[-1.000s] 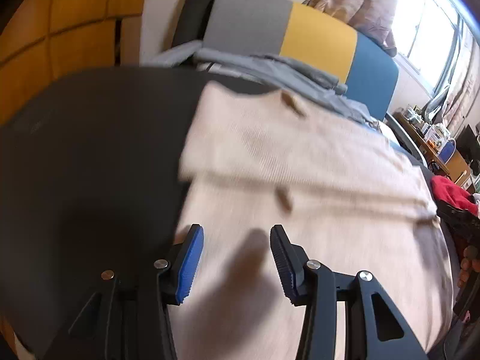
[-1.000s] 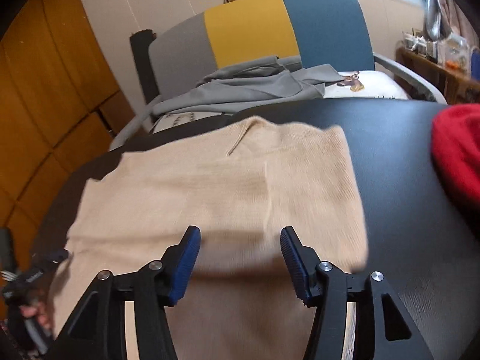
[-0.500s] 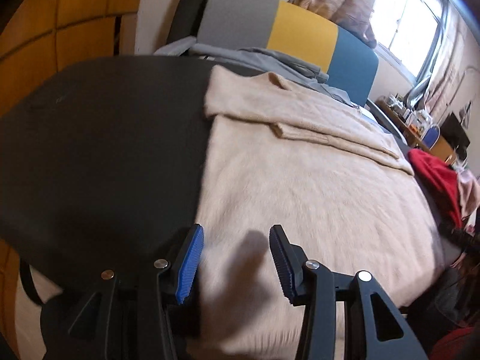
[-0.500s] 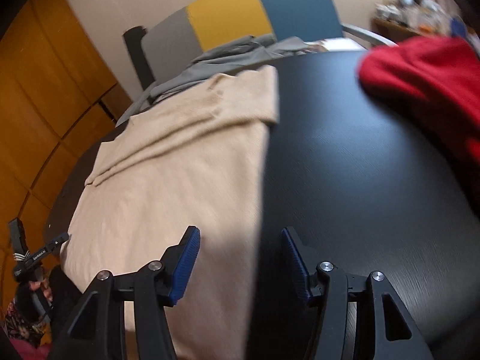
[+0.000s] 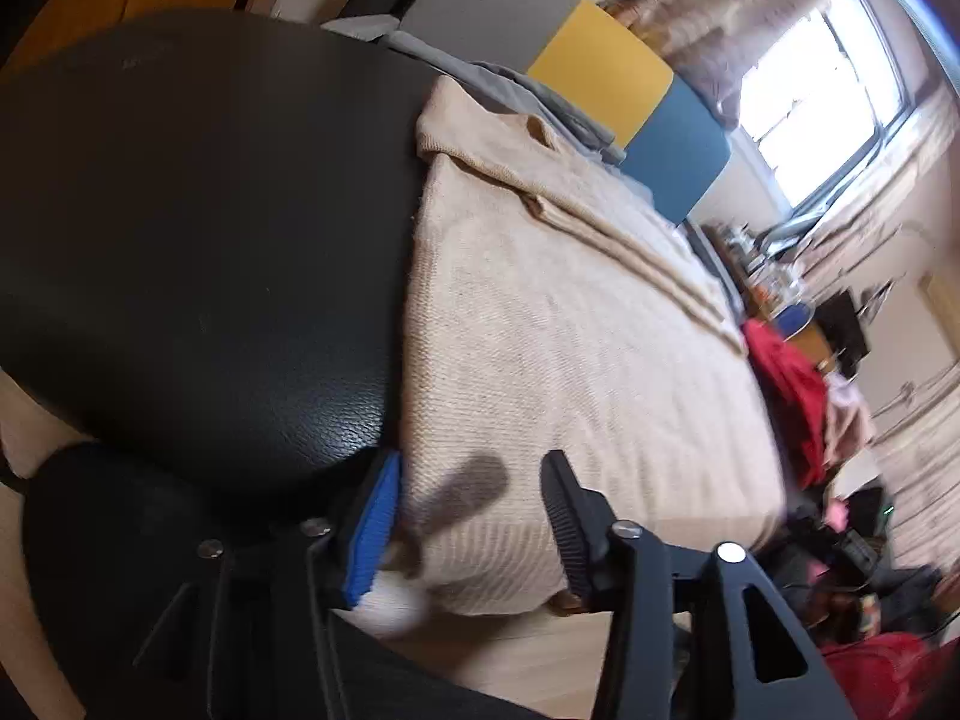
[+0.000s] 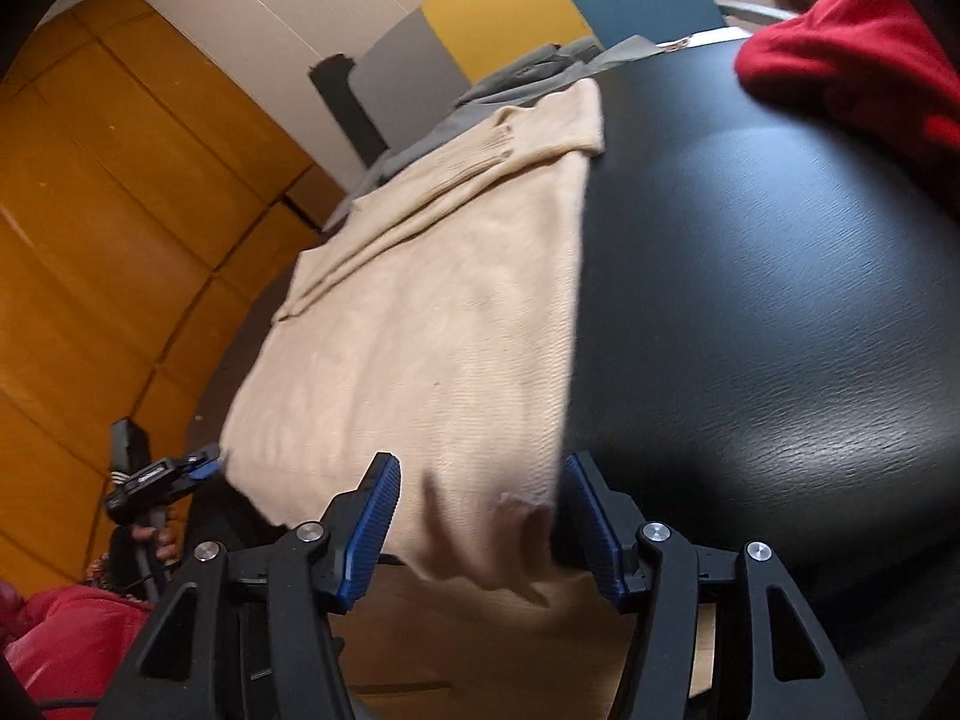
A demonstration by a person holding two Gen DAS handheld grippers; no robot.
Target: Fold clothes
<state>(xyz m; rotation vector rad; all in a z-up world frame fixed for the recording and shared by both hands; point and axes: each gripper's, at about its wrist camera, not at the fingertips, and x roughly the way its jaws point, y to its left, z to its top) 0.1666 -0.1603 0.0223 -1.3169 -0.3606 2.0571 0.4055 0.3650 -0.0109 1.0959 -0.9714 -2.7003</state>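
Note:
A beige knit sweater (image 5: pixel 570 324) lies flat on the black round table (image 5: pixel 210 228), its sleeves folded across the far end and its hem hanging over the near table edge. My left gripper (image 5: pixel 474 516) is open with the hem's left corner between its fingers. In the right wrist view the sweater (image 6: pixel 432 312) lies left of centre, and my right gripper (image 6: pixel 480 522) is open around the hem's right corner at the table edge. The left gripper (image 6: pixel 198 468) also shows there, low at the left.
A red garment (image 6: pixel 852 60) lies on the table's right side and shows in the left wrist view (image 5: pixel 792 384). A grey, yellow and blue chair (image 5: pixel 600 66) holding grey cloth (image 6: pixel 528 78) stands behind the table. Orange cupboards (image 6: pixel 120 210) are at the left. Clutter covers the floor at the right (image 5: pixel 870 570).
Both grippers have drawn back from over the sweater to the near table edge and dropped low, each now straddling a hem corner. The jaws stay open.

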